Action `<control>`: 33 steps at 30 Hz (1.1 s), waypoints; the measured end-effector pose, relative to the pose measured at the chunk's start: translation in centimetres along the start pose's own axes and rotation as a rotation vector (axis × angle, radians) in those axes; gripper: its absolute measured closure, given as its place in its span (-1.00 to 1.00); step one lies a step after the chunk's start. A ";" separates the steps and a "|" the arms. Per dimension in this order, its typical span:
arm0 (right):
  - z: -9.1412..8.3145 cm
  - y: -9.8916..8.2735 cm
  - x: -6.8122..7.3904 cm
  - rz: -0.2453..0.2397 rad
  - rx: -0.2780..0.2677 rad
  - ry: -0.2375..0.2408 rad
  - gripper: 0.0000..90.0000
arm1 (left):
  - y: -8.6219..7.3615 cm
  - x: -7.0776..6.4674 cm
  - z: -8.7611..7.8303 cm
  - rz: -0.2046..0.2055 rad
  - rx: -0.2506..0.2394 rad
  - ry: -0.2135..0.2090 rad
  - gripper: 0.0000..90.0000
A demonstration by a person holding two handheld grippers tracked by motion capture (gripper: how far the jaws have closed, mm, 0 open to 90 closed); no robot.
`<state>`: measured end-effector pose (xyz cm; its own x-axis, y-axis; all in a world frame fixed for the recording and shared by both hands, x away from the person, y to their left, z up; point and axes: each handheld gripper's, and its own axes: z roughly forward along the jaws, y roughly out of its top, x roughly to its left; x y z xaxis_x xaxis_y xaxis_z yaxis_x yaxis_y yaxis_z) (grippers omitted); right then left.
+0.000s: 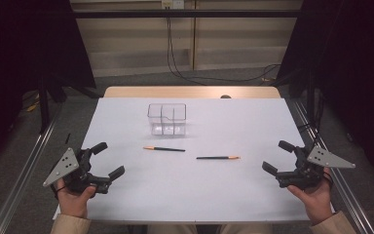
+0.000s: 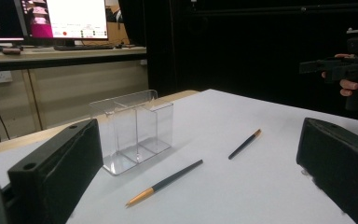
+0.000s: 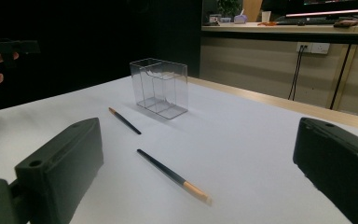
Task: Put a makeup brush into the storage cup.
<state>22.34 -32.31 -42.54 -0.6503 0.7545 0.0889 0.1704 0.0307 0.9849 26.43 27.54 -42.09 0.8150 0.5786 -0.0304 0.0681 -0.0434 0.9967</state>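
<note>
Two dark pens with orange tips lie flat on the white table (image 1: pixel 224 195). The left pen (image 1: pixel 164 148) (image 2: pixel 165 182) (image 3: pixel 125 121) has its tip pointing left, the right pen (image 1: pixel 218 157) (image 2: pixel 244 143) (image 3: pixel 172 175) has its tip pointing right. Behind them stands a clear plastic holder (image 1: pixel 167 119) (image 2: pixel 133 130) (image 3: pixel 159 87) with compartments, holding nothing. My left gripper (image 1: pixel 108 160) hovers at the table's left edge, open, nothing between its jaws. At the right edge my right gripper (image 1: pixel 278 156) is likewise open and holds nothing. Both point toward the pens.
A wooden strip (image 1: pixel 192 91) borders the table's far edge. Metal rails (image 1: pixel 24 175) run along both sides on the grey floor. Cables (image 1: pixel 175 58) hang down the back wall. A desk with monitors (image 2: pixel 74 18) stands beyond the table.
</note>
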 end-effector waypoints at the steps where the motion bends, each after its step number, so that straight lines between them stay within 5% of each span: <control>1: 0.0 0.0 0.0 -0.002 -0.001 0.000 -0.98 | 0.0 -0.1 0.1 -0.005 0.000 -0.001 -1.00; 33: 0.0 -0.1 0.1 -0.012 0.015 0.019 -0.98 | 0.3 0.6 2.9 0.005 0.018 -0.013 -1.00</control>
<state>22.25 -32.21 -42.65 -0.6665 0.7412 0.0798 0.1730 0.0497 0.9837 28.56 25.51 -42.06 0.8229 0.5676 -0.0268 0.0742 -0.0606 0.9954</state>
